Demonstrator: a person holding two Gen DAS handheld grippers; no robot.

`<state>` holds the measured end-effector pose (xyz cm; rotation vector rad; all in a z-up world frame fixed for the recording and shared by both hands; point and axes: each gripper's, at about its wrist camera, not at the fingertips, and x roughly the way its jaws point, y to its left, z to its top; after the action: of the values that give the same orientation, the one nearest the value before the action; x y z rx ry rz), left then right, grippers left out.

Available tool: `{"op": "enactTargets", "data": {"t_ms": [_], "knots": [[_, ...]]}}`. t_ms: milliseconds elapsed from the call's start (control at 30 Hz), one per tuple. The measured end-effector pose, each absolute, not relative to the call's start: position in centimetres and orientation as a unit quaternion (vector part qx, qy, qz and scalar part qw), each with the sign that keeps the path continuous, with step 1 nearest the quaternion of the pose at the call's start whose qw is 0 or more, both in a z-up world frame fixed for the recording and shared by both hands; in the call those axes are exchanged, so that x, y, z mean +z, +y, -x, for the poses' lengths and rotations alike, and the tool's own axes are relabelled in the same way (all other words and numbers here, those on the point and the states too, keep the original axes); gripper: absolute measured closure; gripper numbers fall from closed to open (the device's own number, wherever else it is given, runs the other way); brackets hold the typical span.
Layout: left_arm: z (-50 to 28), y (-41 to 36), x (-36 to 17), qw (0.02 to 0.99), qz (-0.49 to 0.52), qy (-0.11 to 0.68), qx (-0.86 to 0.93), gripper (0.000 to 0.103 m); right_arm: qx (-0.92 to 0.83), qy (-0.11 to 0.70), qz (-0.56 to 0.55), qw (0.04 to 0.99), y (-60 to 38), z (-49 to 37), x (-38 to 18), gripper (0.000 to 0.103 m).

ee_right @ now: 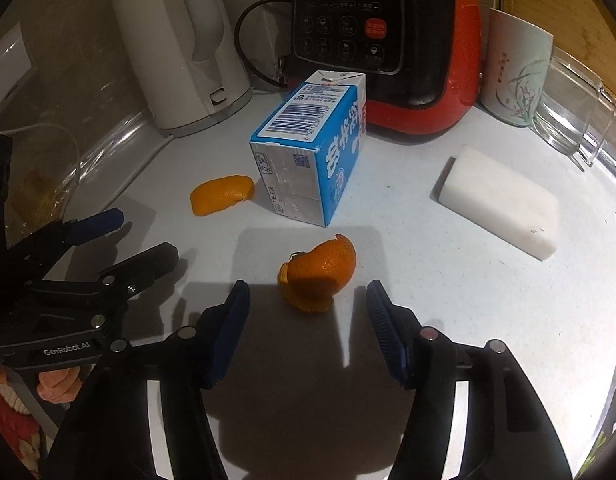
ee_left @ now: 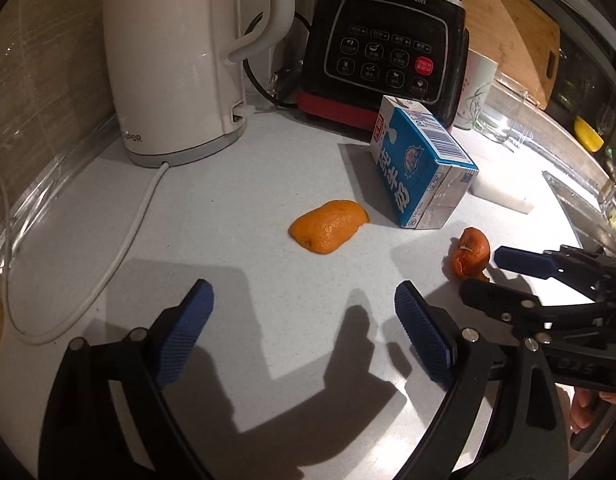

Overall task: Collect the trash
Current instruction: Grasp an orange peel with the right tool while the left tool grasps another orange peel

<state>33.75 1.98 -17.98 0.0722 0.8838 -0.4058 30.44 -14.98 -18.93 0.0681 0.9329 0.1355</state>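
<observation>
A flat orange peel point(ee_left: 329, 226) lies on the white counter ahead of my open, empty left gripper point(ee_left: 304, 292); it also shows in the right wrist view point(ee_right: 222, 193). A curled orange peel point(ee_right: 320, 274) lies just ahead of my open, empty right gripper point(ee_right: 308, 292), between its fingertips' line; it also shows in the left wrist view point(ee_left: 471, 253). A blue and white milk carton point(ee_right: 314, 146) lies on its side behind both peels, also in the left wrist view point(ee_left: 422, 168). The right gripper point(ee_left: 484, 276) appears at the right of the left wrist view, the left gripper point(ee_right: 144, 236) at the left of the right wrist view.
A white kettle point(ee_left: 168, 60) with its cord point(ee_left: 120, 248) stands at the back left. A black and red blender base point(ee_right: 384, 44) stands behind the carton. A white block point(ee_right: 504, 204), a mug point(ee_right: 516, 68) and a glass jug point(ee_right: 576, 120) sit to the right.
</observation>
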Motion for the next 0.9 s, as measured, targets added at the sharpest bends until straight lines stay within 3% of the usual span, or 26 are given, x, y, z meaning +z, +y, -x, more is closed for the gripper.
{"op": "enactTargets", "data": {"t_ms": [100,167,367,700,900], "knots": [[-33.9,1.8,-18.0,0.885,-0.034,0.423,-0.192,0.015,0.066,0.449,-0.025,0.891,-14.7,-31.0,-19.2,0.058],[-34.0,1.8,-18.0,0.885,-0.031,0.423,-0.193,0.015,0.06,0.449,-0.022,0.891,-14.6,-31.4,-19.2,0.071],[-34.5,1.4,-18.2,0.881,-0.027,0.426,-0.202,0.015,0.055,0.449,-0.02,0.892,-14.6,-31.2,-18.9,0.079],[-37.6,-0.8,-18.2,0.865,-0.042,0.436,-0.246,0.017,0.051,0.446,-0.035,0.893,-15.8,-29.6,-17.6,0.082],[-38.4,-1.7,-18.8,0.862,-0.059,0.446,-0.235,0.038,0.053,0.445,-0.048,0.893,-16.6,-29.0,-17.4,0.082]]}}
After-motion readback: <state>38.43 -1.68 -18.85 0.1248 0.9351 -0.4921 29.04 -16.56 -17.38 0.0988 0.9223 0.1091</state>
